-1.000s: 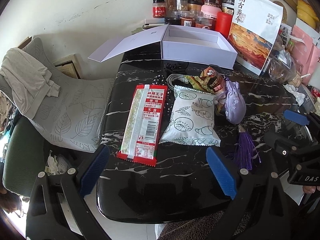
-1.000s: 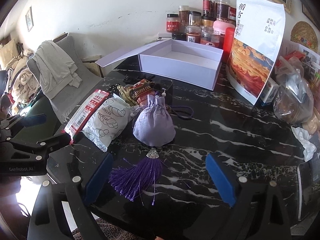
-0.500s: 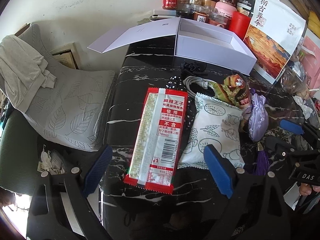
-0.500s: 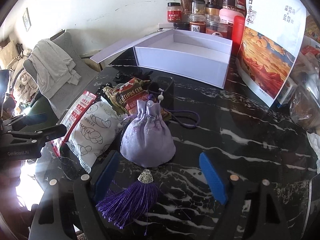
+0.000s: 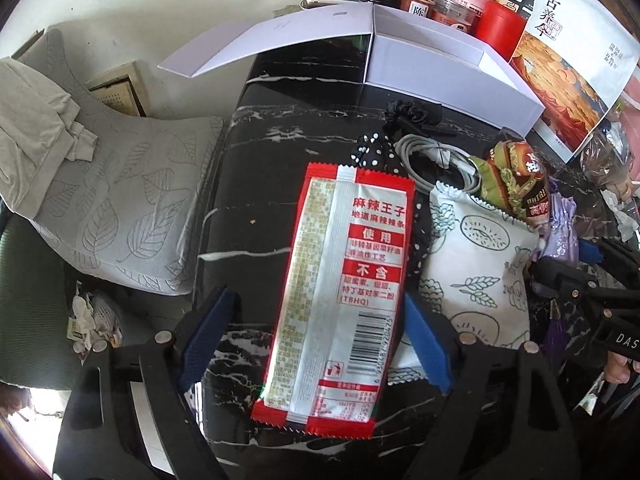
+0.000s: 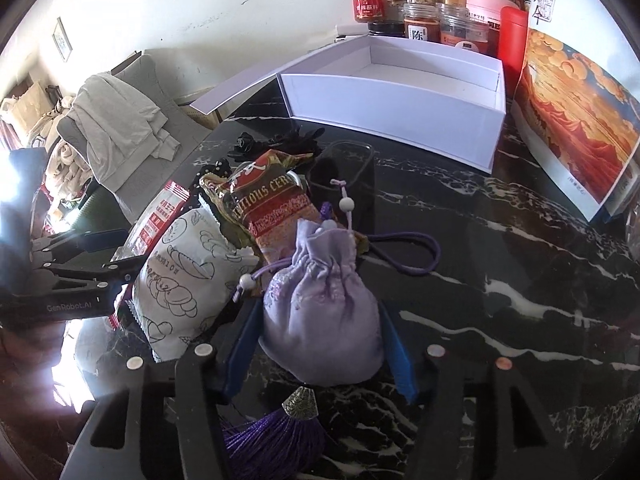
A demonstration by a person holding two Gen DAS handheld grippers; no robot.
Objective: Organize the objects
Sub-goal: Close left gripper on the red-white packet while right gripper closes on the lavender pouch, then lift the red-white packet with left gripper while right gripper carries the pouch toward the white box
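Note:
A red and white snack packet (image 5: 336,300) lies lengthwise on the black marble table (image 5: 248,184). My left gripper (image 5: 318,340) straddles its near half, jaws closing; the right pad is at the packet's edge and a gap remains on the left. A lilac drawstring pouch (image 6: 324,312) with a purple tassel (image 6: 280,436) sits between the pads of my right gripper (image 6: 320,350), whose closing jaws touch both its sides. An open white box (image 6: 396,92) stands at the back.
A white printed snack bag (image 5: 476,280) and a brown cereal packet (image 6: 272,208) lie between packet and pouch. A white cable (image 5: 432,156) and black scrunchie (image 5: 412,114) sit before the box. Jars (image 6: 420,12) and a tall picture bag (image 6: 576,120) line the back; a cushioned chair (image 5: 120,200) stands left.
Both grippers moved forward and down. The left one came around the red packet and narrowed. The right one closed in on the lilac pouch, pads now at its sides.

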